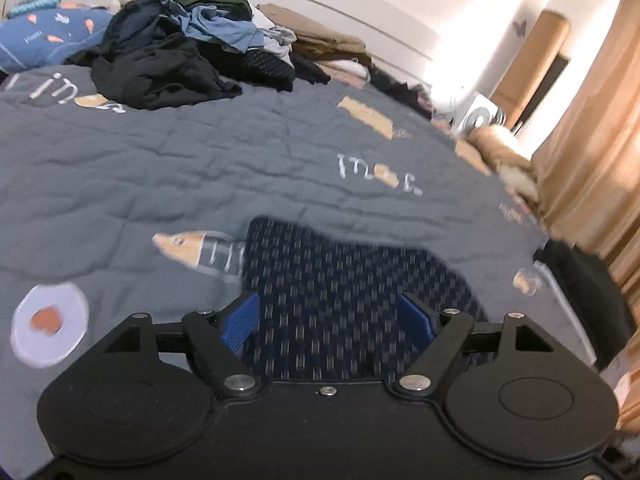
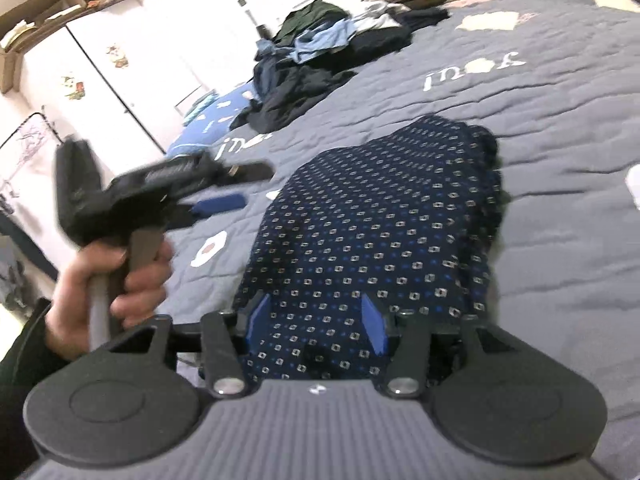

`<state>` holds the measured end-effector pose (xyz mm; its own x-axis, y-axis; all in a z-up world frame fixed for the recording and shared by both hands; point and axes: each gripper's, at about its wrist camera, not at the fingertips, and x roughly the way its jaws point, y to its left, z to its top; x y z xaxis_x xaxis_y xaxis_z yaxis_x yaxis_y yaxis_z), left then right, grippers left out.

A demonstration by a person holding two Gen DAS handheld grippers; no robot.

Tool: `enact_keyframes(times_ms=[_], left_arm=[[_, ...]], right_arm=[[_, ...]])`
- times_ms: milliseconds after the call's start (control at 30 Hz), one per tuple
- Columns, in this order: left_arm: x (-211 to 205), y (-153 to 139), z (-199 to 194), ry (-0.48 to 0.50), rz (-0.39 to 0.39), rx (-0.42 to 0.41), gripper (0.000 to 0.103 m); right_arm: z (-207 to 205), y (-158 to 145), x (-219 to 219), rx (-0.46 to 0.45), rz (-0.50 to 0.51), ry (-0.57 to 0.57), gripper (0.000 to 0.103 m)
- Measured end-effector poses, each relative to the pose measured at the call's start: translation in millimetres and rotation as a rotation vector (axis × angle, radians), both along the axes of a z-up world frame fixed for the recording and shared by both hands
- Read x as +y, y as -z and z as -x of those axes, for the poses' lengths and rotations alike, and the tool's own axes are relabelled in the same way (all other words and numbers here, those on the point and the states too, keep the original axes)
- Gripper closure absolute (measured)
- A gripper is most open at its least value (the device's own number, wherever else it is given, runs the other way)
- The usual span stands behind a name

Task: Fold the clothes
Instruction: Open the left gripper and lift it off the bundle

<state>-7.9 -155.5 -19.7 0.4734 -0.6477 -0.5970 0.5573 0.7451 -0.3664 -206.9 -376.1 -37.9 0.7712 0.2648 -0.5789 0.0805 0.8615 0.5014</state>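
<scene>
A dark navy garment (image 1: pixel 340 280) (image 2: pixel 380 208) with a small square pattern lies folded on the grey quilted bed cover (image 1: pixel 160 160) (image 2: pixel 560 160). My left gripper (image 1: pixel 328 320) stands open wide above the garment's near edge, nothing pinched between its blue pads (image 1: pixel 240 324). The right wrist view shows the left gripper (image 2: pixel 256 186) too, held in a hand (image 2: pixel 120 280) to the left of the garment, jaws apart and empty. My right gripper (image 2: pixel 316 320) is over the garment's near end. Cloth lies flat between its blue pads (image 2: pixel 374 324), which stand apart from it.
A heap of unfolded dark, blue and green clothes (image 1: pixel 172 40) (image 2: pixel 312 64) sits at the far side of the bed, beside a blue pillow (image 1: pixel 40 36) (image 2: pixel 212 120) and tan folded fabric (image 1: pixel 320 36). Tan curtains (image 1: pixel 592 140) hang right of the bed. A white wardrobe (image 2: pixel 100 60) stands beyond.
</scene>
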Motion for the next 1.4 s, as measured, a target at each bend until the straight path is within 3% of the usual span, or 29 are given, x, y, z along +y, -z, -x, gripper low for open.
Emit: enact_keyframes(times_ms=[167, 467, 533, 933, 1400], left_arm=[[12.5, -1.5, 36.3, 0.011, -0.047, -0.014, 0.024], [23.3, 5.8, 99.8, 0.034, -0.158, -0.055, 0.022], [25.4, 6.3, 107.5, 0.031, -0.168, -0.069, 0.018], [37.2, 15.1, 127.4, -0.008, -0.238, -0.046, 0.018], [57.7, -41.1, 138.2, -0.011, -0.220, -0.104, 0.017]], right_arm=[[16.1, -1.3, 6.9, 0.007, 0.055, 0.046, 0.044], [33.9, -1.2, 22.2, 0.015, 0.077, 0.062, 0.044], [39.7, -2.7, 26.6, 0.013, 0.081, 0.062, 0.044], [59.6, -22.1, 35.4, 0.050, 0.060, 0.106, 0.044], [68.0, -39.4, 59.0, 0.073, 0.095, 0.070, 0.044]])
